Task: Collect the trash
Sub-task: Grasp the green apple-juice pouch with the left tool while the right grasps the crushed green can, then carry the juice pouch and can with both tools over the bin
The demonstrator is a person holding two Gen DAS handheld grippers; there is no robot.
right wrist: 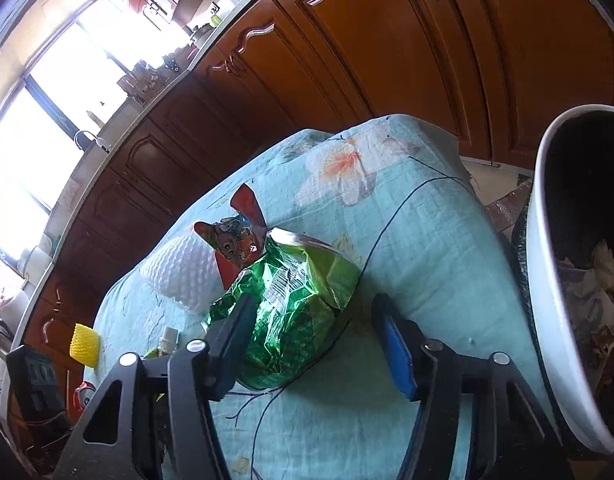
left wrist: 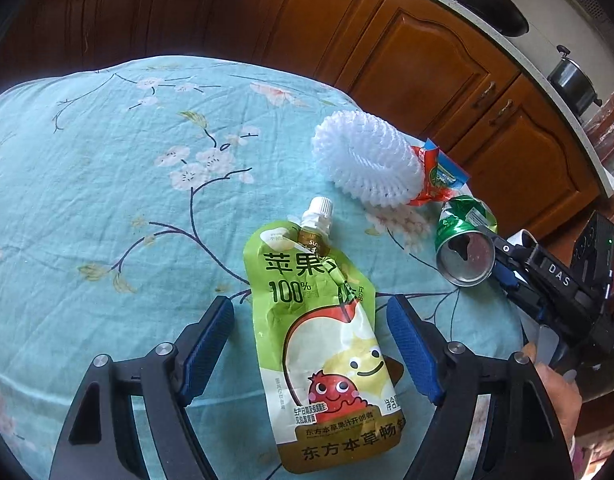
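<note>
A green apple-juice pouch with a white cap lies flat on the teal flowered tablecloth. My left gripper is open, one finger on each side of the pouch. A crushed green can lies at the table's right edge; my right gripper is open around the can, its left finger against the can's side. A white foam net and a red snack wrapper lie behind. The white trash bin, holding crumpled waste, stands right of the table.
Brown wooden cabinets run behind the table under a counter with a pan and a pot. A yellow foam net lies near the table's far left in the right wrist view. A bright window is at the left.
</note>
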